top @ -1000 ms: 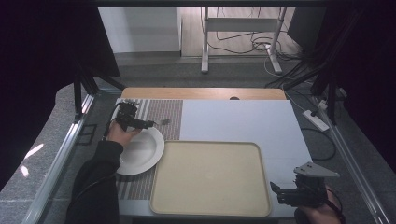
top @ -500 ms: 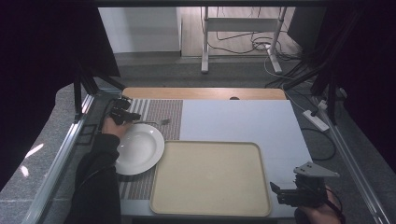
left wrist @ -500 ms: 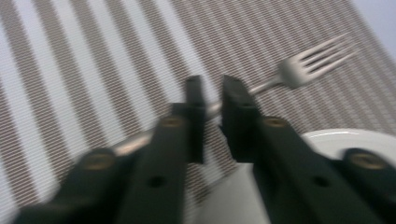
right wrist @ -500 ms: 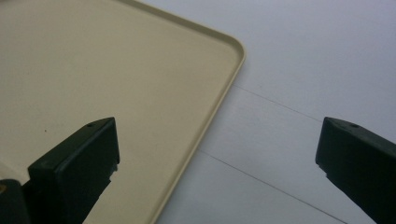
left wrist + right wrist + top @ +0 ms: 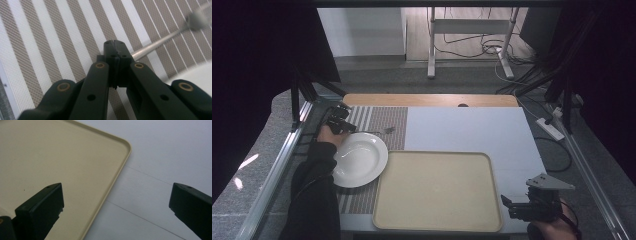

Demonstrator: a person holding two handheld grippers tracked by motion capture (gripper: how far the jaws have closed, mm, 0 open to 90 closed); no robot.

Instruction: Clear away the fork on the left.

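A metal fork [image 5: 379, 131] lies on the striped placemat [image 5: 382, 117], just beyond a white plate [image 5: 359, 160]. My left gripper [image 5: 346, 127] is at the fork's handle end. In the left gripper view its jaws [image 5: 115, 46] are pressed together on the handle, and the fork [image 5: 160, 42] runs away from the tips to the upper right, with the plate's rim [image 5: 197, 75] at the lower right. My right gripper [image 5: 507, 205] rests at the front right of the table. Its open jaws [image 5: 117, 197] straddle the corner of the beige tray [image 5: 62, 157] with nothing between them.
The beige tray [image 5: 437, 190] lies bare on a pale sheet [image 5: 462, 127] covering the table. A metal frame rail [image 5: 277, 165] runs along the left side. Cables and a power strip [image 5: 549, 129] lie off the right edge.
My left gripper slid left along the fork toward its handle end, dropped a little and shut there. The right gripper stayed put.
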